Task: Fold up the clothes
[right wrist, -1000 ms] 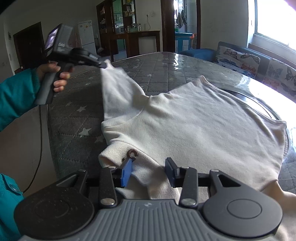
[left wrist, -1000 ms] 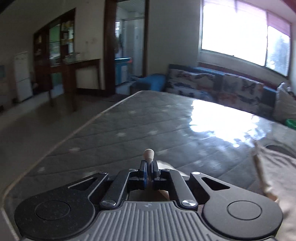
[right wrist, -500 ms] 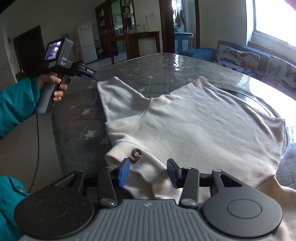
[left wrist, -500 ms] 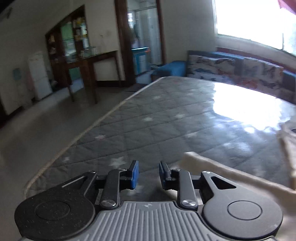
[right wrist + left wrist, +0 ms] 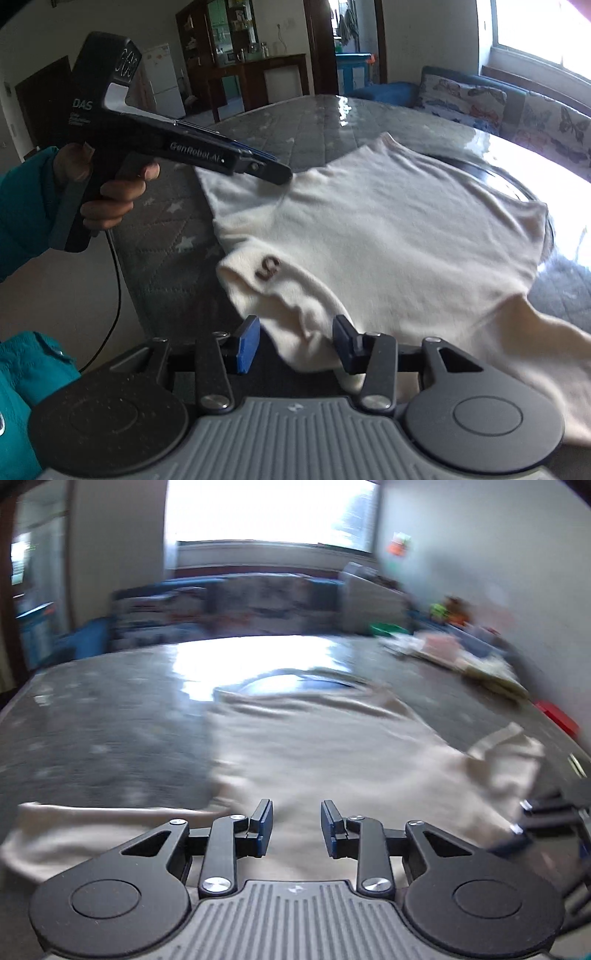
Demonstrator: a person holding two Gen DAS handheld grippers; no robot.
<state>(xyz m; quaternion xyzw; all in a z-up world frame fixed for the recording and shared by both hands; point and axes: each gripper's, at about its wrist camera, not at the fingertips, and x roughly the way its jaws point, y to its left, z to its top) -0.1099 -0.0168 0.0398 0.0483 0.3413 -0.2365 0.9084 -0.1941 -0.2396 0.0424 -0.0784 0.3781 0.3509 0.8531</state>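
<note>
Left gripper point(image 5: 273, 173), jaws opening and empty, hangs over the left sleeve point(image 5: 236, 192) of the cream sweater point(image 5: 388, 229) spread on the quilted mattress's point(image 5: 162, 236) near-left corner, collar point(image 5: 269, 280) lying just ahead of the open, empty right gripper point(image 5: 295, 341).

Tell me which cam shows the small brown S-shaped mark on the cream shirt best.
Right wrist view. The small brown S-shaped mark sits sharp on the folded collar edge of the cream shirt, just beyond the right gripper. The left wrist view is motion-blurred and shows only plain cream fabric; no mark can be made out there.
</note>
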